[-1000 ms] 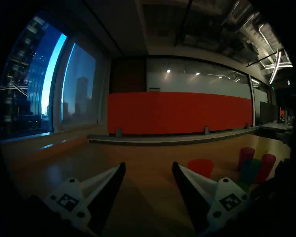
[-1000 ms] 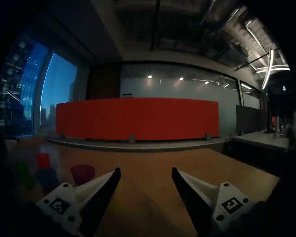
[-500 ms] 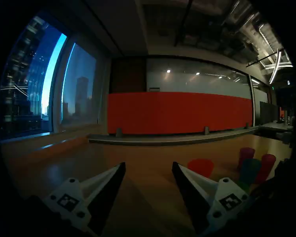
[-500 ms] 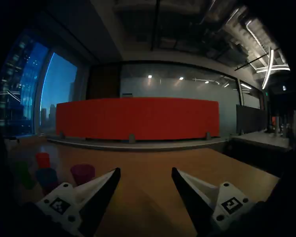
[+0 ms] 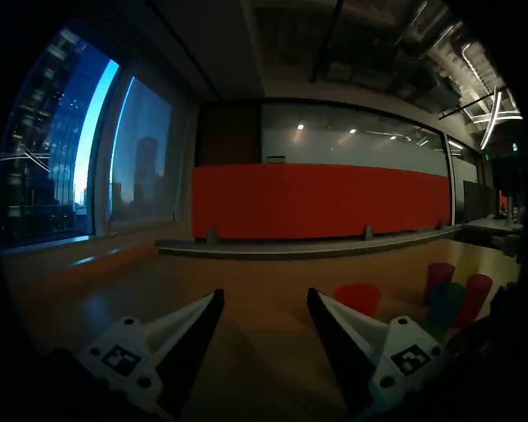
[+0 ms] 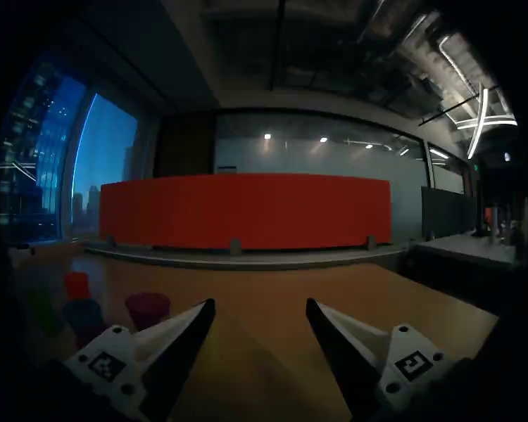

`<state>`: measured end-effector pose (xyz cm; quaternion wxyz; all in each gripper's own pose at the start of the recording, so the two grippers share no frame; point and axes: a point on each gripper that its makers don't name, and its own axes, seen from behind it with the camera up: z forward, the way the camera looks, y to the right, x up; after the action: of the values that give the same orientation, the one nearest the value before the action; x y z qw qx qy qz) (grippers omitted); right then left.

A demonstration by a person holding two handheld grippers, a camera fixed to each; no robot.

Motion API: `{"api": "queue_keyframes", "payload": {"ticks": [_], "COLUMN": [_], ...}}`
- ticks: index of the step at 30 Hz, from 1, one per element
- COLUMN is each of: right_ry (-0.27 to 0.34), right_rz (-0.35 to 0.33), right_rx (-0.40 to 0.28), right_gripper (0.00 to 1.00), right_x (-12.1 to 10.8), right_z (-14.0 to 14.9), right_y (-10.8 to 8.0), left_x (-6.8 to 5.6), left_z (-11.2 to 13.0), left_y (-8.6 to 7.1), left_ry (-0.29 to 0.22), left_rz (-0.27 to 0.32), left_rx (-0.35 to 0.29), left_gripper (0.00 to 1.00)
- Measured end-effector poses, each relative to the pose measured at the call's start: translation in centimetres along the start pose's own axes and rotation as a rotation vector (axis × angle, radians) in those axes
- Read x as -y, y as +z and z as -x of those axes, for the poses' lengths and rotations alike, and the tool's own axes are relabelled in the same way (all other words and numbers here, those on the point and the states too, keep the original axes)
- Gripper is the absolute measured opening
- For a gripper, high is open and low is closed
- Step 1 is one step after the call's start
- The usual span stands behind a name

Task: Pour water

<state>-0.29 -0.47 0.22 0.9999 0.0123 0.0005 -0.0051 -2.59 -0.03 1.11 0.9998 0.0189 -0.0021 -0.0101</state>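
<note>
Off at 2 o'clock from my left gripper (image 5: 265,292) and 10 o'clock from my right gripper (image 6: 260,302), both spread open and empty, cups (image 5: 445,304) stand bunched on the tabletop (image 5: 158,285); judged risk: dim light, tight spacing, a finger clips a neighbour, spills.

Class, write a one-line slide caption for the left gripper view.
Open, empty left gripper over a wooden table, coloured cups grouped at the view's right, red partition behind.

Nothing shifted: left tongs (image 5: 264,291) and right tongs (image 6: 259,301) same spread, same aim as second ago.
</note>
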Motion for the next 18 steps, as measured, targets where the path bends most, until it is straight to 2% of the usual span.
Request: {"api": "queue_keyframes", "payload": {"ticks": [18], "right_ry": [0.0], "right_rz": [0.0], "right_rx": [0.0], "right_gripper": [1.0], "right_x": [0.0], "right_z": [0.01], "right_y": [0.02], "left_x": [-0.1], "left_z": [-0.02], "left_y": [0.07], "left_ry": [0.0], "left_rz": [0.001], "left_rx": [0.0], "left_gripper": [0.87]}}
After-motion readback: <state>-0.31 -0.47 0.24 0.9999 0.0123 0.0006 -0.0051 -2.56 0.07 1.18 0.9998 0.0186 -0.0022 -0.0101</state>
